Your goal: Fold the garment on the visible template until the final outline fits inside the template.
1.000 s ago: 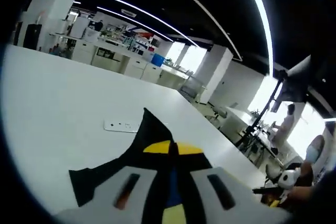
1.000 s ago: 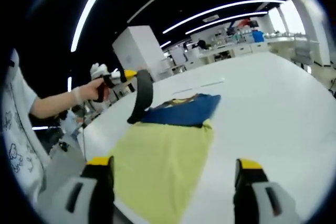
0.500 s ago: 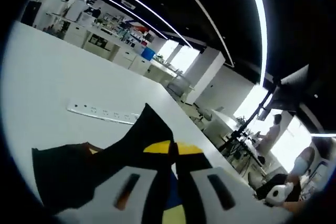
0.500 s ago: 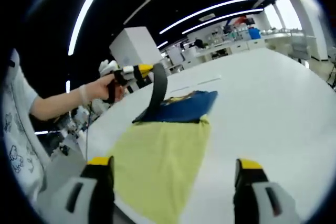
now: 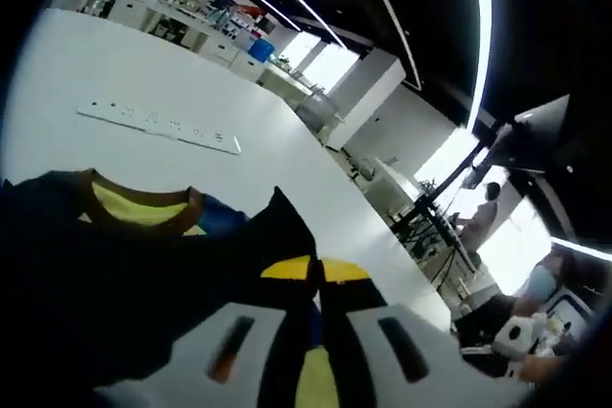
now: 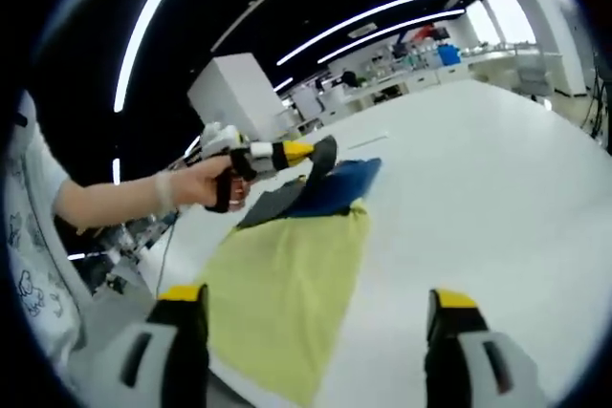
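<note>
The garment lies flat on the white table [image 6: 497, 169]: a yellow body [image 6: 287, 284], a blue upper part [image 6: 339, 188] and a black sleeve [image 6: 277, 200]. My left gripper [image 5: 316, 269] is shut on the black sleeve fabric [image 5: 277, 236], held low over the garment. Its brown-trimmed collar [image 5: 139, 205] lies just ahead on the left. In the right gripper view, a hand [image 6: 215, 182] holds the left gripper [image 6: 311, 155] over the blue part. My right gripper [image 6: 316, 327] stands open above the yellow hem, holding nothing. I cannot make out a template outline.
A white power strip [image 5: 158, 126] lies on the table beyond the collar. The person's arm and printed white shirt [image 6: 33, 236] fill the left of the right gripper view. Benches and another person [image 5: 486, 222] stand far behind the table edge.
The left gripper has come down and across with the black sleeve, from raised above the table to low over the blue part. The right gripper has stayed open and nearly still.
</note>
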Available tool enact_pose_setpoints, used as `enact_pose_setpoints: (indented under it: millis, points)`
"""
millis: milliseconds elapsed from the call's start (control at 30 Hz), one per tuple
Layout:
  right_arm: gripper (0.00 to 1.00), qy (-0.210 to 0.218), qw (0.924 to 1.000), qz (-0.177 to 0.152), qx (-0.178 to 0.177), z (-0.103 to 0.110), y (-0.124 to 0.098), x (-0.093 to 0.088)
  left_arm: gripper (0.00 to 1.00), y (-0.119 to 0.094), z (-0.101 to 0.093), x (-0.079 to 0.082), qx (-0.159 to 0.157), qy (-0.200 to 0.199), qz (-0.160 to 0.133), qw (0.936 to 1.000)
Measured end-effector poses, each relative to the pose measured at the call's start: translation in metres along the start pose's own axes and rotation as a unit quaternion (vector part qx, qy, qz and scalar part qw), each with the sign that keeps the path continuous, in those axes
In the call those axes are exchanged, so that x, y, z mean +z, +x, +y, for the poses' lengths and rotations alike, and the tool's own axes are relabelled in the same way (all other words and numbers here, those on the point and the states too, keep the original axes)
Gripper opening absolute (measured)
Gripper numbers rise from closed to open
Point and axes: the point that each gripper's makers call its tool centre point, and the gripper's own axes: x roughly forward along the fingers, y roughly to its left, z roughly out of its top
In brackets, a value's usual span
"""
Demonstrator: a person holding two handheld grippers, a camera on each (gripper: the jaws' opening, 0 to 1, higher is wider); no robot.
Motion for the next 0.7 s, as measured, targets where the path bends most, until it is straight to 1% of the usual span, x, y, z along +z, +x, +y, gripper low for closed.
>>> enact_pose_setpoints:
  millis: [67,200,267,300,333,367,433,500,533,567,600,633,700]
  points:
    - [0.95,0.004,1.0000,0.000,0.001,-0.002,0.001,-0.001,0.00,0.002,0.002,-0.004,0.000,0.004,0.005,1.0000]
    - [0.95,0.006,1.0000,0.002,0.003,0.000,0.004,-0.001,0.00,0.003,-0.003,-0.009,-0.008,0.010,0.014,0.9998]
    - [0.95,0.007,0.9999,-0.002,0.007,0.004,0.006,0.003,0.00,0.003,-0.006,-0.017,-0.013,0.021,0.028,0.9993]
    - [0.95,0.007,0.9999,-0.005,0.009,0.005,0.007,0.006,0.00,0.002,-0.008,-0.019,-0.021,0.030,0.033,0.9988]
    - [0.95,0.006,0.9999,-0.006,0.009,0.005,0.008,0.007,0.00,0.000,-0.014,-0.024,-0.023,0.048,0.036,0.9979]
    - [0.95,0.004,0.9999,-0.007,0.009,0.005,0.008,0.009,0.00,0.000,-0.014,-0.025,-0.022,0.059,0.037,0.9973]
    - [0.95,0.000,0.9999,-0.006,0.008,0.006,0.010,0.009,0.00,-0.003,-0.015,-0.025,-0.029,0.064,0.040,0.9967]
    - [0.95,-0.001,1.0000,-0.004,0.008,0.006,0.010,0.009,0.01,-0.005,-0.017,-0.026,-0.034,0.078,0.042,0.9954]
    - [0.95,-0.001,0.9999,-0.005,0.009,0.005,0.010,0.010,0.03,-0.007,-0.015,-0.024,-0.035,0.086,0.044,0.9947]
    - [0.95,-0.001,0.9999,-0.005,0.009,0.005,0.010,0.010,0.09,-0.007,-0.014,-0.024,-0.030,0.092,0.041,0.9944]
    - [0.95,-0.001,0.9999,-0.006,0.009,0.006,0.011,0.010,0.19,-0.008,-0.015,-0.024,-0.031,0.092,0.041,0.9944]
    - [0.95,-0.001,0.9999,-0.006,0.009,0.006,0.011,0.010,0.25,-0.009,-0.016,-0.022,-0.035,0.092,0.037,0.9945]
    - [0.95,-0.001,0.9999,-0.005,0.010,0.007,0.012,0.009,0.29,-0.012,-0.015,-0.020,-0.038,0.098,0.035,0.9938]
